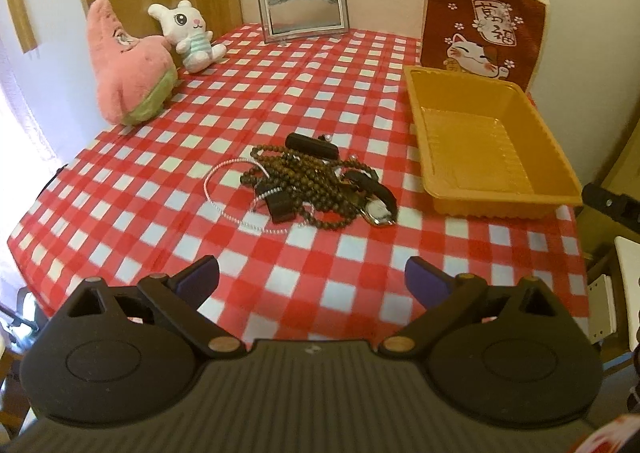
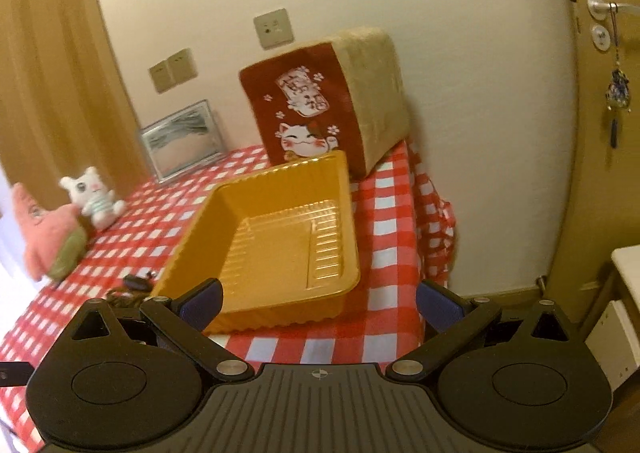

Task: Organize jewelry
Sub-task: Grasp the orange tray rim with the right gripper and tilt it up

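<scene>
Warm, even indoor light fills both views, with bright daylight washing out the left edge. The fisheye lens bends walls and darkens corners. The right wrist view is softly blurred; the red-and-white checked table [image 1: 304, 293] looks sharper.

We see the left hand-held gripper [image 1: 312, 285], jaws spread wide, above the checkered counter [image 1: 280, 101]. Ahead of it lies a tangled jewelry pile [image 1: 316, 185]; to the pile's right sits an orange tray [image 1: 560, 173].
</scene>
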A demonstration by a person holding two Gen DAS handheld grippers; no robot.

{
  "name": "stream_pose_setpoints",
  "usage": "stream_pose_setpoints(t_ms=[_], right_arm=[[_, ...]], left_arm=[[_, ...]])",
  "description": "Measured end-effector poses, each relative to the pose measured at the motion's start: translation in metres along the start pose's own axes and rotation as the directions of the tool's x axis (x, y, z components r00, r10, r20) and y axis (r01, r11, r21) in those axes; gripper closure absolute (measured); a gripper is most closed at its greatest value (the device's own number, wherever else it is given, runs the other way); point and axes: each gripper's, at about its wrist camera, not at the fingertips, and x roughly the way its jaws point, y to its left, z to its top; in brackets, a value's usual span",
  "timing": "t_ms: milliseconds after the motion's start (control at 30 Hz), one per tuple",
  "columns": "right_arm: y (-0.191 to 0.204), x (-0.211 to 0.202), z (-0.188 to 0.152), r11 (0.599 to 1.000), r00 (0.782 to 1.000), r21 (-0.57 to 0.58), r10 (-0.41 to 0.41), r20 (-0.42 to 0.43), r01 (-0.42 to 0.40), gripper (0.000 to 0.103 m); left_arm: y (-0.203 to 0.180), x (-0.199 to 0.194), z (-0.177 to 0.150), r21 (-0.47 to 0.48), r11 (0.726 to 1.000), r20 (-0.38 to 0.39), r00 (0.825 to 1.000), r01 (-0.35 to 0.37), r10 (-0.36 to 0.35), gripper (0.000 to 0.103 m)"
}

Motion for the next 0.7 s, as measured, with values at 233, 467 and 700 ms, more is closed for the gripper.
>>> stream_pose_setpoints(t_ms=[233, 467, 700], right_arm=[[-0.003, 0.045, -0.012, 0.988, 0.991, 0.098, -0.126, 0.043, 0.121, 0.026], [-0.006, 0.079, -0.015, 0.971, 0.979, 0.163, -0.190, 0.077, 0.176, 0.038], [-0.006, 0.101, -0.018, 0.967, 0.978, 0.185, -0.191, 0.087, 0.173, 0.052]], left_arm=[[0.016, 0.039, 0.010, 0.008, 1.000, 0.000, 1.000, 0.014, -0.014, 0.004], [0.026, 0.071, 0.014, 0.005, 0.999, -0.015, 0.999, 0.036, -0.036, 0.007], [0.027, 0.091, 0.016, 0.015, 0.999, -0.025, 0.999, 0.048, -0.048, 0.009]])
